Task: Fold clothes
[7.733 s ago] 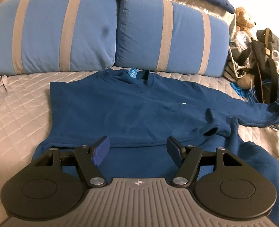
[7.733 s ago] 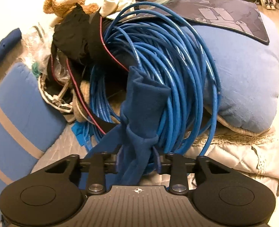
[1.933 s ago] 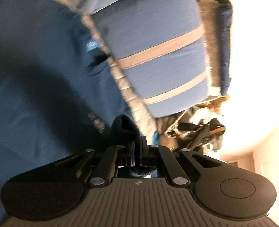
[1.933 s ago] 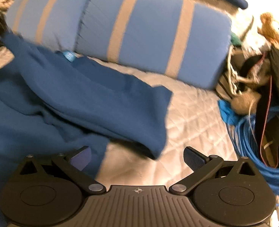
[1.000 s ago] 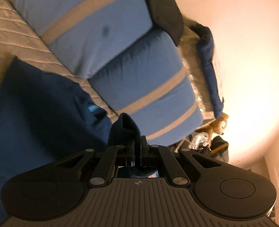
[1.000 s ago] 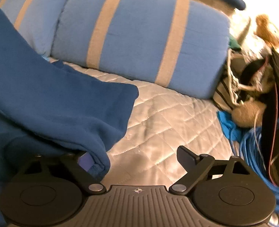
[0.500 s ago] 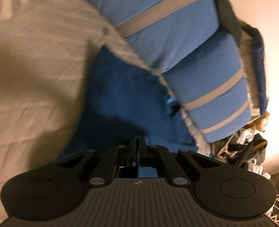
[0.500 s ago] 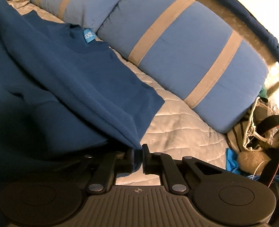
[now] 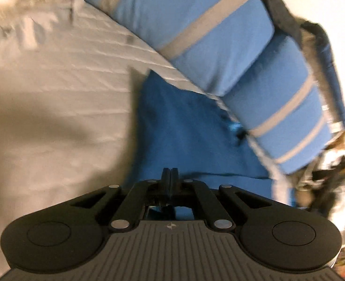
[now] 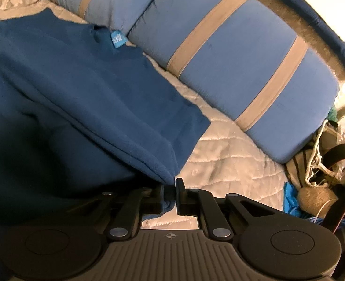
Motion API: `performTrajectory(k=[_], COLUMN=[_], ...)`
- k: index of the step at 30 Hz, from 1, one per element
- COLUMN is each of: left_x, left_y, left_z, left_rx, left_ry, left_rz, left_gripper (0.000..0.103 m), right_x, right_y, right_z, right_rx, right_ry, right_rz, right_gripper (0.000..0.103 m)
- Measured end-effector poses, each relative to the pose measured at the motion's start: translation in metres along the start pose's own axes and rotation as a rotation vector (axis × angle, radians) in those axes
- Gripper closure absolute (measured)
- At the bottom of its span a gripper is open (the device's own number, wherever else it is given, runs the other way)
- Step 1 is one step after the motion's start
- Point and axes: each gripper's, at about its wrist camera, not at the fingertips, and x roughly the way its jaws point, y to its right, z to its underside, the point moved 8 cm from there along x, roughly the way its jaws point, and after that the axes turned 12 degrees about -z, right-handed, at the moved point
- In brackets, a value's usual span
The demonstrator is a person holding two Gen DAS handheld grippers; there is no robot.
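Fleecy matt cloth sweatshirt (image 10: pixel 97 98) on a quilted, faintly shiny bedcover (image 10: pixel 224 149) (pillows (image 10: pixel 242 53) plain woven).

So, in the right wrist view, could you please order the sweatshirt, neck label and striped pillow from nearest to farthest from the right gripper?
1. Sweatshirt: its fold is pinched in the right gripper.
2. Neck label: upper left.
3. Striped pillow: behind, upper right.

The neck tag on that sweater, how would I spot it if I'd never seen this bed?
Start at the two blue pillows with tan stripes along the head of the bed. A dark blue sweater lies on the quilt just below them. The tag sits at its collar near the gap between the pillows: a small bright light-blue square, far paler than the cloth around it.
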Motion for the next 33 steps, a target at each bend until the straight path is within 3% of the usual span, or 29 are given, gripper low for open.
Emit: performTrajectory(k=[2, 4, 5, 7, 9, 14, 18, 21, 25, 27, 33], left_x=[0.003, 0.003, 0.003, 0.001, -0.003, -0.011, 0.005, 0.028, 0.061, 0.061, 0.049], left_y=[-0.007, -0.008, -0.006, 0.001, 0.013, 0.058, 0.092, 0.099, 0.086, 0.084, 0.08], left_z=[0.003, 0.009, 0.013, 0.02, 0.025, 0.035, 0.049, 0.062, 0.072, 0.074, 0.078], left_rx=[0.046, 0.12, 0.155, 0.223, 0.294, 0.523, 0.719, 0.813, 0.853, 0.862, 0.877], left_ry=[0.014, 0.034, 0.04, 0.053, 0.078, 0.163, 0.199, 0.174, 0.163, 0.212, 0.274], left_rz=[-0.066, -0.109, -0.12, -0.121, -0.116, -0.123, -0.188, -0.24, -0.348, -0.366, -0.39], left_gripper=[0.102, 0.099, 0.096, 0.088, 0.065, 0.045, 0.04, 0.037, 0.034, 0.025, 0.023], right_x=[-0.002, -0.008, -0.012, -0.021, -0.032, -0.049, -0.032, -0.004, 0.031, 0.033, 0.023], right_y=[0.004, 0.008, 0.01, 0.013, 0.016, 0.031, 0.047, 0.049, 0.042, 0.04, 0.041], right_z=[0.002, 0.004, 0.005, 0.007, 0.007, -0.008, -0.019, -0.014, 0.007, 0.011, 0.009], right_rx=[0.002, 0.014, 0.028, 0.059, 0.083, 0.216, 0.314, 0.354, 0.382, 0.4, 0.386], right_ry=[-0.007, 0.003, 0.011, 0.029, 0.06, 0.173, 0.182, 0.103, -0.017, -0.008, -0.024], right_rz=[0.027, 0.03, 0.016, -0.026, -0.068, -0.113, -0.088, -0.051, -0.025, -0.02, -0.004], right_gripper=[0.049, 0.026, 0.016, 0.01, 0.008, 0.0, 0.0, 0.0, 0.0, 0.0, 0.0])
